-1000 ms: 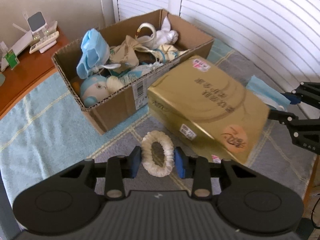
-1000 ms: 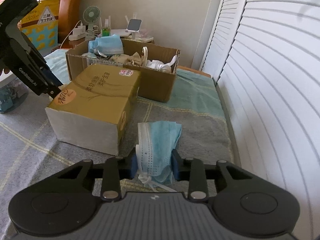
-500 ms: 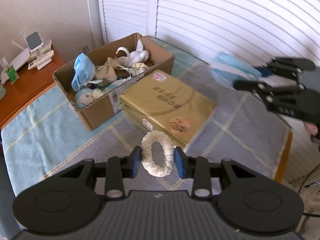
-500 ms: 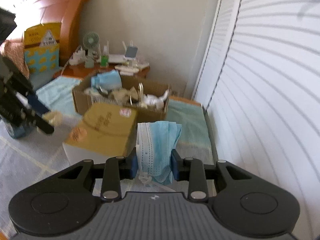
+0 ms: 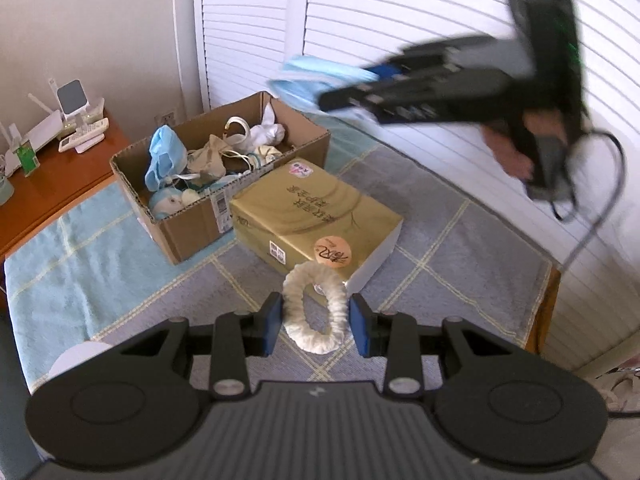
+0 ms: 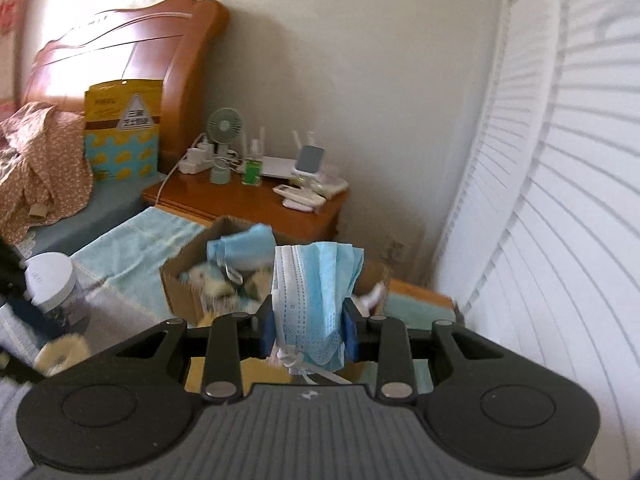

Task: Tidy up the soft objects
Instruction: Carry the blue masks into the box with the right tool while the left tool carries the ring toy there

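Note:
My left gripper [image 5: 315,322] is shut on a cream fluffy scrunchie [image 5: 314,308], held above the grey cloth in front of the gold tissue pack [image 5: 316,216]. My right gripper [image 6: 308,330] is shut on a folded blue face mask [image 6: 316,296] and is raised in the air. Seen from the left wrist, the right gripper [image 5: 332,92] hangs blurred over the far right corner of the cardboard box [image 5: 192,224], with the mask [image 5: 308,76] sticking out of it. The open box [image 6: 180,280] holds several soft things, among them blue masks and a plush toy.
A wooden nightstand [image 6: 248,204] with a fan, chargers and remotes stands behind the box. White louvred doors [image 5: 400,20] run along the right. A white-lidded jar [image 6: 50,280] stands at the left. A bed with a wooden headboard [image 6: 120,52] lies at the far left.
Both grippers have risen, each with its item still held. The right gripper with the mask has come up off the cloth and swung toward the box. The left view has pulled back.

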Demonstrator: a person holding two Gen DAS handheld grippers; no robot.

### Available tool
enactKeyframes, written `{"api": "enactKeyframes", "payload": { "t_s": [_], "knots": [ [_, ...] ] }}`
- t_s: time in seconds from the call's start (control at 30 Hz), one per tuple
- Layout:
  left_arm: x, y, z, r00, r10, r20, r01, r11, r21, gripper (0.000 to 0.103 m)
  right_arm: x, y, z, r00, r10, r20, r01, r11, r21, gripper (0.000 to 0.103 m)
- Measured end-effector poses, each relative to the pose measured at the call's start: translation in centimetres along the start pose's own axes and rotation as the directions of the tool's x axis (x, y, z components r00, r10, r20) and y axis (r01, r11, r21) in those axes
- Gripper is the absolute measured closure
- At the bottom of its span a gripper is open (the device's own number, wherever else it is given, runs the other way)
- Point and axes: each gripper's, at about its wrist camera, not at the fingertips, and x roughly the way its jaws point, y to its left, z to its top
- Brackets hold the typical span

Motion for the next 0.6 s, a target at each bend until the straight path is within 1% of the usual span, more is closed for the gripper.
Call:
{"api": "enactKeyframes", "payload": {
  "t_s": [0.07, 0.2, 0.43, 0.47, 0.5, 0.6],
  "knots": [
    [0.2, 0.2, -0.1, 1.000, -0.005, 0.000, 0.005, 1.000, -0.007, 0.068, 1.5, -0.1, 1.1, 1.000, 0.027, -0.003, -0.027, 0.999, -0.029, 0.066],
    [0.6, 0.6, -0.1, 1.000, -0.005, -0.002, 0.005, 1.000, -0.021, 0.068, 4.7, -0.2, 2.5, 0.997, 0.060, -0.037, -0.063, 0.995, -0.082, 0.066],
    [1.4, 1.6, 0.0, 1.000, 0.006, -0.021, -0.007, 0.999, -0.041, 0.068, 8.5, -0.6, 3.2, 0.994, 0.081, -0.072, -0.089, 0.989, -0.118, 0.065],
    [1.5, 1.7, 0.0, 1.000, 0.008, -0.024, -0.009, 0.999, -0.044, 0.068, 8.8, -0.6, 3.0, 0.994, 0.083, -0.074, -0.092, 0.988, -0.120, 0.057],
    [1.6, 1.8, 0.1, 1.000, 0.010, -0.026, -0.011, 0.999, -0.048, 0.068, 9.0, -0.6, 2.9, 0.994, 0.082, -0.074, -0.091, 0.989, -0.117, 0.044],
    [1.9, 2.0, 0.2, 0.999, 0.013, -0.030, -0.015, 0.998, -0.053, 0.068, 9.4, -0.8, 2.3, 0.994, 0.075, -0.077, -0.081, 0.993, -0.082, 0.030]
  ]
}}
